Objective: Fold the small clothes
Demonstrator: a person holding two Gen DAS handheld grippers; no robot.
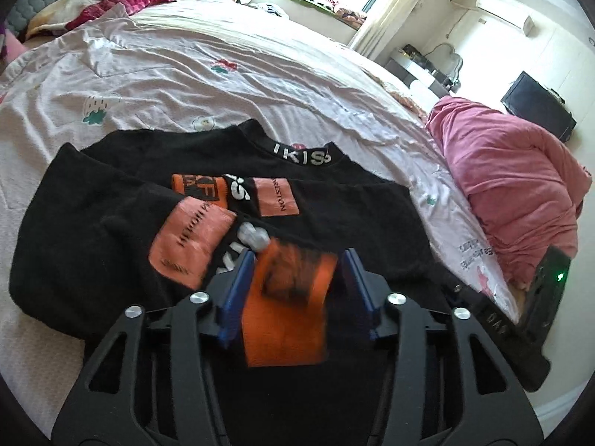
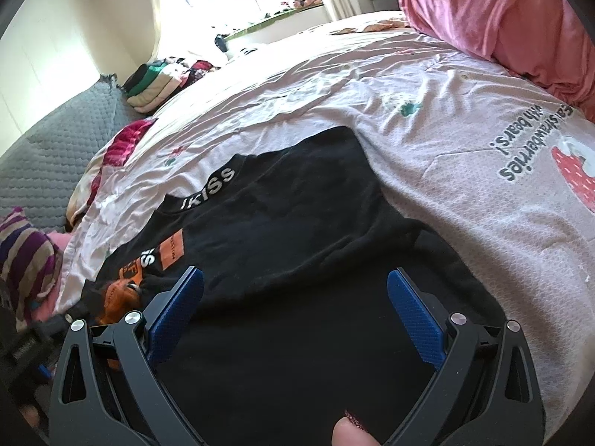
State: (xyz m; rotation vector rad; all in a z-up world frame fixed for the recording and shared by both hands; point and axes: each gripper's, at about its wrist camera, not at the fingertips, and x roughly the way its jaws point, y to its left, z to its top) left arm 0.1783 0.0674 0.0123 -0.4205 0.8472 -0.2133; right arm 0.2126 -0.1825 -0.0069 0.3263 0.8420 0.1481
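Observation:
A small black top [image 1: 334, 215] with orange patches and a white-lettered collar lies on the bed; it also shows in the right wrist view [image 2: 282, 223]. My left gripper [image 1: 297, 264] has its blue fingers [image 1: 241, 278] partly apart on either side of an orange patch [image 1: 286, 316] of the top, which looks blurred and lifted; whether they pinch it is unclear. My right gripper [image 2: 297, 297] is open, fingers wide over the black cloth, holding nothing. The right gripper's body shows at the right edge of the left wrist view [image 1: 539, 304].
The bed carries a pale pink sheet [image 1: 186, 67] with printed strawberries. A pink quilt [image 1: 513, 193] is heaped at the bed's right side. Folded clothes [image 2: 160, 81] are stacked far off. A grey padded headboard [image 2: 55, 141] stands on the left.

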